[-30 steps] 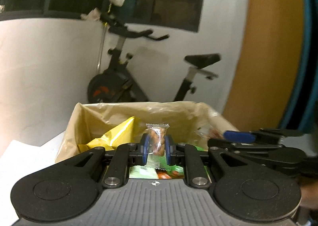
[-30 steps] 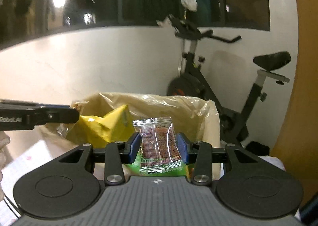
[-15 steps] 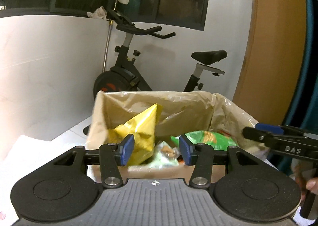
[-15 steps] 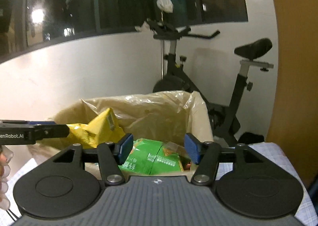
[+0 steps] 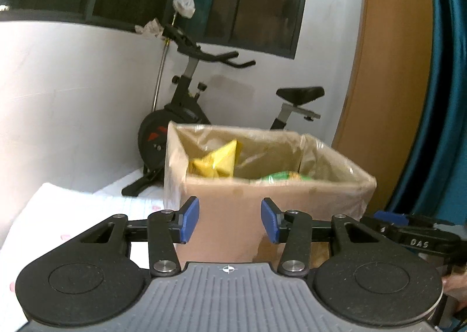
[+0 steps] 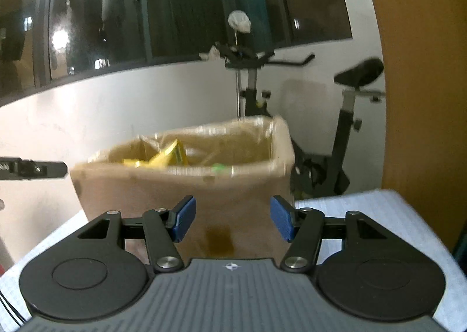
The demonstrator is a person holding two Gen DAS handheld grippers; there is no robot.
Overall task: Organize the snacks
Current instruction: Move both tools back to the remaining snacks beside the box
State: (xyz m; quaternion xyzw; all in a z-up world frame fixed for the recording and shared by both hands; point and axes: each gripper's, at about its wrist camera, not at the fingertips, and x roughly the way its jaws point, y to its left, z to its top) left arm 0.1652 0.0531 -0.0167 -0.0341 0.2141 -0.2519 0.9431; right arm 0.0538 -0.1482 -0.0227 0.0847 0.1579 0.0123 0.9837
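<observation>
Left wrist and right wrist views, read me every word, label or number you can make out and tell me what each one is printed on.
"DAS": white letters on the black body of the right gripper, at the right edge of the left wrist view.
White lettering on the left gripper, at the left edge of the right wrist view: cut off, unreadable.
Yellow snack bag and green snack bag in the cardboard box: print too blurred to read.

You're in a home room: exercise bike (image 5: pixel 186 116) against the white wall, dark night window (image 6: pixel 175 11) above it, teal curtain (image 5: pixel 443 98) and a wooden door (image 5: pixel 388 69) alongside.
</observation>
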